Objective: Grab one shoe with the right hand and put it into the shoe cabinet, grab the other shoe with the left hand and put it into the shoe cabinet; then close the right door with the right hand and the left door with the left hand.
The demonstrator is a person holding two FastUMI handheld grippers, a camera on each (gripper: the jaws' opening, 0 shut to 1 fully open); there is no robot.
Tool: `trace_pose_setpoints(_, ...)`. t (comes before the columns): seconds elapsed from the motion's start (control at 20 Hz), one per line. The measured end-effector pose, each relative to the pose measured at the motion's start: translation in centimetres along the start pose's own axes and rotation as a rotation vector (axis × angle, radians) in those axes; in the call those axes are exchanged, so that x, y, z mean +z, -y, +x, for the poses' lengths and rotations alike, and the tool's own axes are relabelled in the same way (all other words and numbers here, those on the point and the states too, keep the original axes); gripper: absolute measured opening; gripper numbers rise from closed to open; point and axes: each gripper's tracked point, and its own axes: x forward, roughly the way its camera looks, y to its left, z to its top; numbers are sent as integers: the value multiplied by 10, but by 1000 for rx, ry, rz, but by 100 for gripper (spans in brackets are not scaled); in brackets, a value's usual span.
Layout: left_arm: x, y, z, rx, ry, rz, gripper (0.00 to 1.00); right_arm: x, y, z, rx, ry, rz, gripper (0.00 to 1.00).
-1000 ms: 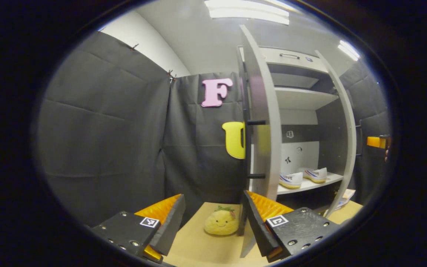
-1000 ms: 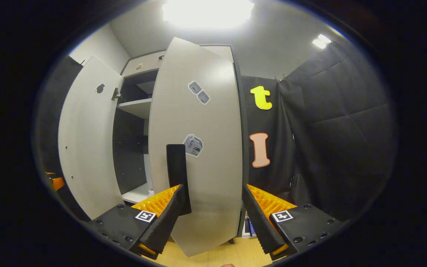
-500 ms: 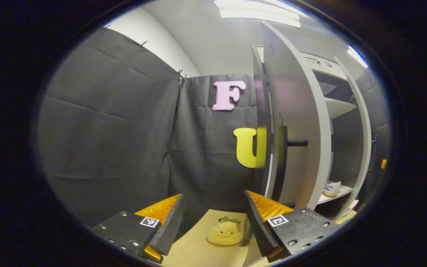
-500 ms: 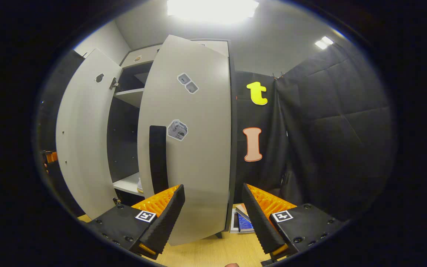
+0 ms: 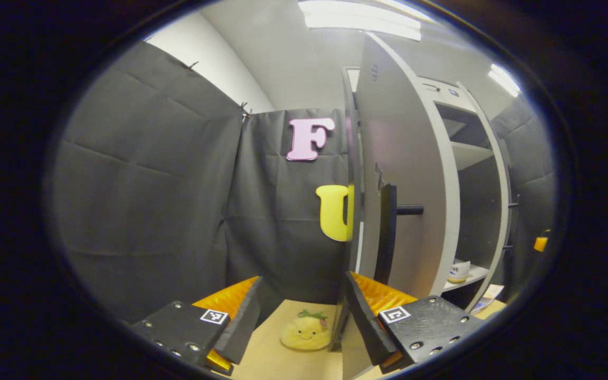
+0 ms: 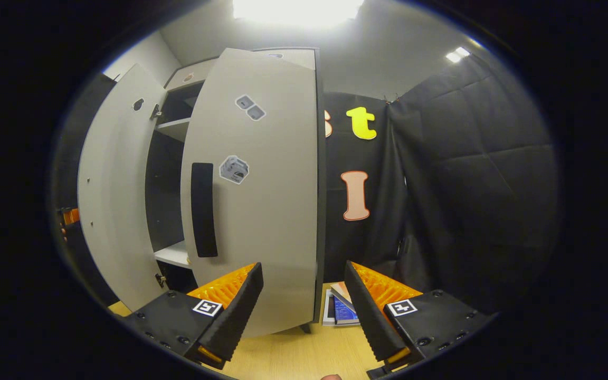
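Note:
In the left gripper view the shoe cabinet's left door (image 5: 409, 158) stands partly swung in, its black handle (image 5: 387, 232) facing me. Past its edge, one white shoe (image 5: 459, 270) sits on the lower shelf (image 5: 467, 277). My left gripper (image 5: 303, 278) is open and holds nothing, its right finger close to the door's lower part. In the right gripper view the right door (image 6: 267, 211) with its black handle (image 6: 203, 208) is swung most of the way in. My right gripper (image 6: 303, 265) is open in front of it, and the left door (image 6: 114, 195) stands beyond a narrow gap.
A yellow plush toy (image 5: 304, 332) lies on the wooden floor by the left door. A few books (image 6: 341, 311) lie on the floor right of the cabinet. Black cloth walls close both sides. The other gripper (image 5: 540, 243) shows beyond the right door's edge.
Both doors have swung further toward the cabinet. The opening has narrowed, so one shoe is now hidden behind the left door. Both grippers stayed open.

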Motion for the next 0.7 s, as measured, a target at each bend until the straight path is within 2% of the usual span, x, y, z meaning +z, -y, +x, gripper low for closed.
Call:
trace_pose_setpoints(0.35, 1, 57, -2, -72, 10, -3, 89, -4, 16, -4, 6, 4, -4, 98)
trace_pose_setpoints(0.7, 3, 135, 13, -154, 20, 13, 88, -12, 49, -10, -20, -7, 23, 98)
